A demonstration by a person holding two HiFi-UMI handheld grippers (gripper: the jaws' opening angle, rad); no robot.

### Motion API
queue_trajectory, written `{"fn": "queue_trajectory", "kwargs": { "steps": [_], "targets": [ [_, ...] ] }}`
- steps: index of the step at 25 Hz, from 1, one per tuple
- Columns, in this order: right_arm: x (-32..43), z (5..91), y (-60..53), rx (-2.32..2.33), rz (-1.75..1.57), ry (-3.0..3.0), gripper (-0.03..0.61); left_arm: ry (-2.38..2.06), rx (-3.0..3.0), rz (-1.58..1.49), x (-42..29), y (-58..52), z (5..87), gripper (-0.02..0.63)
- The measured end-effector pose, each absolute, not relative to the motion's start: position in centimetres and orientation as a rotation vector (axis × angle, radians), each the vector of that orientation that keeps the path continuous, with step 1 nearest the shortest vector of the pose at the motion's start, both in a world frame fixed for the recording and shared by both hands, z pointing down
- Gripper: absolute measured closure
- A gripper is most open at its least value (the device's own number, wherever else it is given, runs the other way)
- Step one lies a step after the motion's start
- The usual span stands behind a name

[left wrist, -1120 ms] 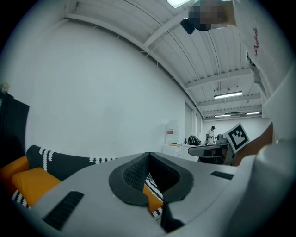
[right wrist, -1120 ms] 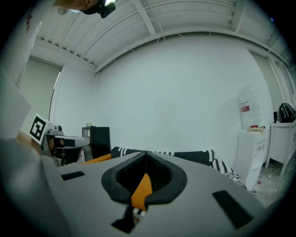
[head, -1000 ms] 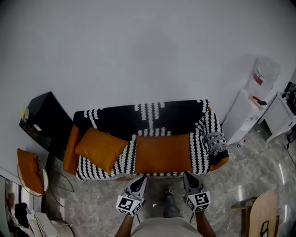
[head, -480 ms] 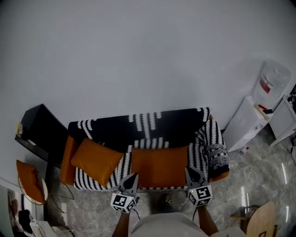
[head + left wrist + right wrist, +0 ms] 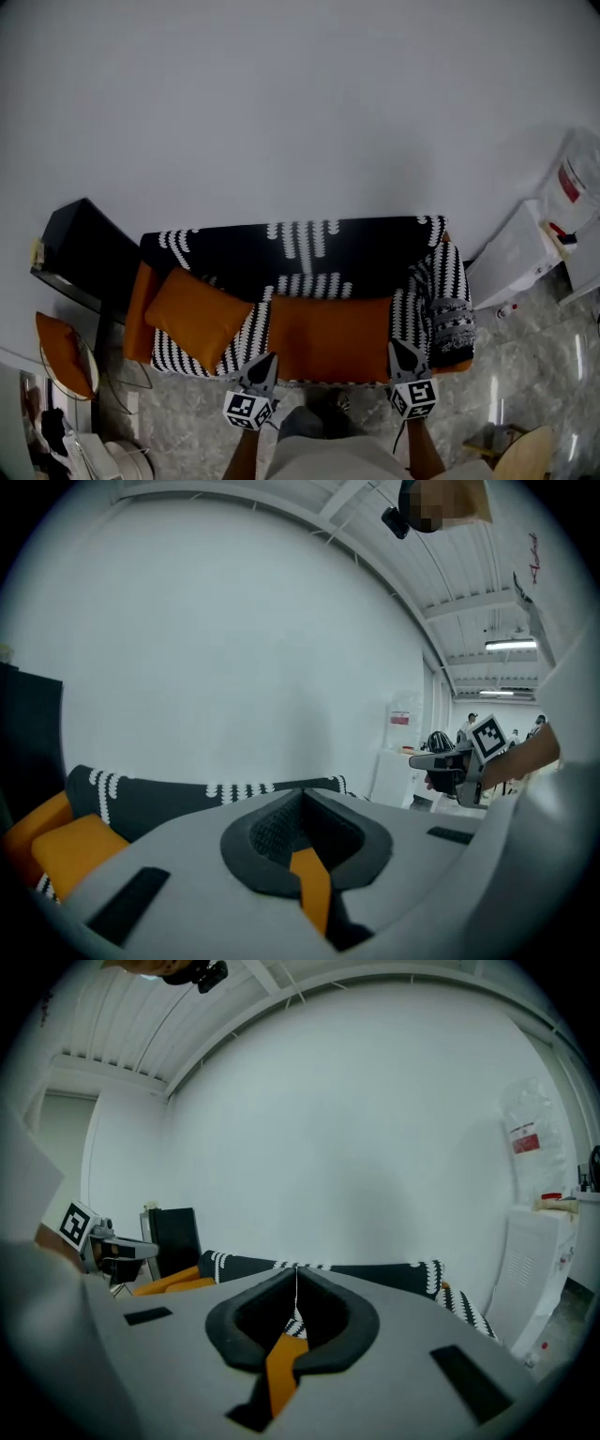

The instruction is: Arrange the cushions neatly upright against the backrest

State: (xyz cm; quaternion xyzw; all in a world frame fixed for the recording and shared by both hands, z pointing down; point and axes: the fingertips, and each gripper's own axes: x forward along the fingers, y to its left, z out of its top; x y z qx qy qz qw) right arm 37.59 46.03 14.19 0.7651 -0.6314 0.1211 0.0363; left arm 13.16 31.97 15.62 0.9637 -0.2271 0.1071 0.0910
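A sofa with a black-and-white patterned throw over its backrest (image 5: pixel 291 246) stands against the wall. One orange cushion (image 5: pixel 195 317) lies tilted on the left of the seat. A second orange cushion (image 5: pixel 328 336) lies flat in the middle of the seat. My left gripper (image 5: pixel 262 367) is shut and empty, at the sofa's front edge between the two cushions. My right gripper (image 5: pixel 403 354) is shut and empty too, near the flat cushion's right front corner. In the left gripper view the tilted orange cushion (image 5: pixel 75 847) shows at lower left.
A black cabinet (image 5: pixel 70 253) stands left of the sofa. A wire chair with another orange cushion (image 5: pixel 58 349) is at the lower left. A white water dispenser (image 5: pixel 534 246) stands at the right. A grey patterned cloth (image 5: pixel 452 319) hangs on the sofa's right arm.
Both grippers have come forward to the sofa's front edge and spread a little apart. Each has stayed shut.
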Motion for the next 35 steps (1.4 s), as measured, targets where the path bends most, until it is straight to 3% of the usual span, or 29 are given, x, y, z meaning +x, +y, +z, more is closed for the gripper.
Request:
{"fn": "queue_trajectory", "kwargs": {
  "steps": [18, 19, 21, 22, 23, 35],
  "targets": [
    [38.5, 37.5, 49.0, 2.325, 0.928, -1.663, 0.546, -0.641, 2.508, 0.727, 7.1, 26.5, 41.7, 0.583],
    [38.2, 38.8, 49.2, 2.318, 0.962, -1.672, 0.528, -0.626, 2.493, 0.731, 6.8, 26.5, 43.0, 0.572],
    [37.1, 41.9, 50.1, 2.259, 1.033, -1.693, 0.360, -0.616, 2.467, 0.789, 5.7, 26.7, 46.0, 0.394],
    [36.6, 43.7, 50.6, 2.215, 1.061, -1.689, 0.314, -0.620, 2.458, 0.841, 5.0, 26.8, 47.7, 0.302],
    [36.2, 45.7, 51.2, 2.168, 1.086, -1.673, 0.294, -0.618, 2.447, 0.896, 4.2, 26.9, 49.4, 0.268],
    [36.1, 63.9, 57.2, 1.851, 1.195, -1.458, 0.242, -0.560, 2.333, 1.168, -1.1, 28.4, 65.6, 0.264]
  ]
}}
